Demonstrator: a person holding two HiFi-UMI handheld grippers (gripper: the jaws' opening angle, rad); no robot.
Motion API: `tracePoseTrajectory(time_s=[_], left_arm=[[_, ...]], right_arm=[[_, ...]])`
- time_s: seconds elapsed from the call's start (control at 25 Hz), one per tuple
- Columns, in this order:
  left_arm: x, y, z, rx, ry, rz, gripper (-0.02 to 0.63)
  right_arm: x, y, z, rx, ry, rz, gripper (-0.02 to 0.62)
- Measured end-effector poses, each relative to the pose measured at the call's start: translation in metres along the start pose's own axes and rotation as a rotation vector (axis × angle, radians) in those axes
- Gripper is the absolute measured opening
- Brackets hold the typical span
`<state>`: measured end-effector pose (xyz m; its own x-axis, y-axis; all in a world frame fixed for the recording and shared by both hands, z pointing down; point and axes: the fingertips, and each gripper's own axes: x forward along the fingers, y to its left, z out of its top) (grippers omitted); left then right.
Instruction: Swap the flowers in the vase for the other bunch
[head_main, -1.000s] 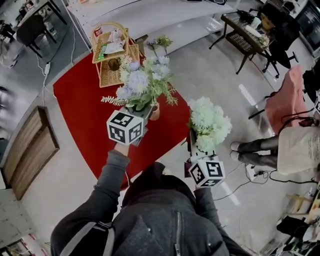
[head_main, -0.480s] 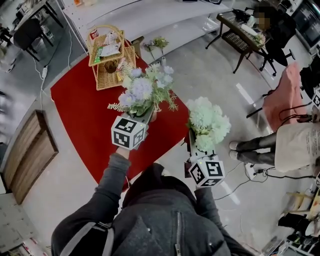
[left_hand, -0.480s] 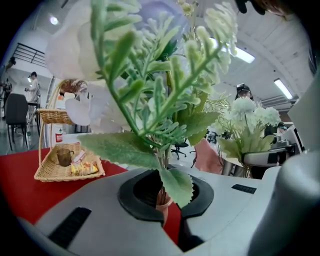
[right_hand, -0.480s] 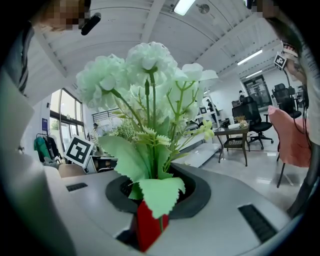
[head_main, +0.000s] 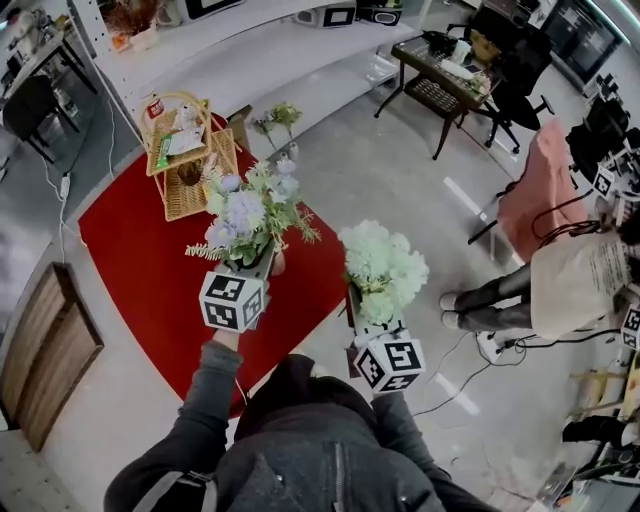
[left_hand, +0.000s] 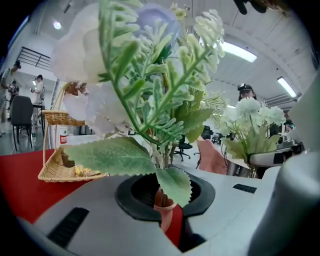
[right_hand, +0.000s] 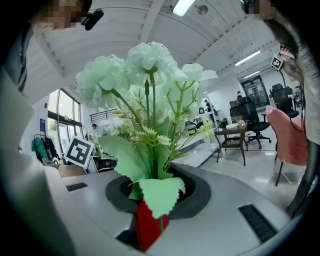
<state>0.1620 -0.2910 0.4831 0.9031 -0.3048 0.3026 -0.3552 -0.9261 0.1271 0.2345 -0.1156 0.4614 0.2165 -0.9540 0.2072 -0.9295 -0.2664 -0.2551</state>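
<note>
Overhead, the head view shows two bunches and one vase (head_main: 278, 262): the lilac bunch (head_main: 245, 210) at the left gripper (head_main: 255, 270) over the table (head_main: 150, 250), the white bunch (head_main: 383, 268) in the right gripper (head_main: 360, 305). Left gripper view: jaws, just opening, slack round lilac stems entering the vase. Right gripper view: jaws clenched on white stems.

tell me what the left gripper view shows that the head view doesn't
Only the left gripper view: the lilac bunch with its stems between the jaws of the left gripper, which have just been opening, right above the terracotta vase.
Only the head view: the marker cubes, the person's grey sleeves, and the right gripper closed on the white bunch.
Both: the two bunches, the wicker basket and the red surface.
</note>
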Motion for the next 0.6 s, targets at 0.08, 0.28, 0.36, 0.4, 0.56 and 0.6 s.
tracePoseTrajectory(time_s=[0.08,0.28,0.36,0.4,0.56,0.6], left_arm=[[-0.0004,0.0003,-0.0008,0.016,0.004,0.009,0.055],[0.0025,-0.0040,0.0020,0.035,-0.001,0.015,0.063],[0.0014,-0.0037,0.0013,0.038,0.006,0.012,0.071],[0.0007,-0.0031,0.0009,0.041,0.010,0.014,0.074],[-0.0005,-0.0027,0.0000,0.050,0.018,0.030,0.085],[-0.0013,-0.0027,-0.0002,0.052,0.020,0.037,0.094]], right_arm=[[0.0003,0.0014,-0.0025,0.003,0.002,0.002,0.091],[-0.0013,-0.0013,0.0002,0.000,-0.003,-0.001,0.091],[-0.0007,-0.0011,-0.0003,-0.006,0.000,-0.002,0.091],[-0.0004,-0.0010,-0.0006,-0.011,0.002,-0.002,0.091],[-0.0018,-0.0018,-0.0002,-0.017,0.001,0.000,0.091],[-0.0024,-0.0015,-0.0001,-0.018,0.001,0.002,0.091]])
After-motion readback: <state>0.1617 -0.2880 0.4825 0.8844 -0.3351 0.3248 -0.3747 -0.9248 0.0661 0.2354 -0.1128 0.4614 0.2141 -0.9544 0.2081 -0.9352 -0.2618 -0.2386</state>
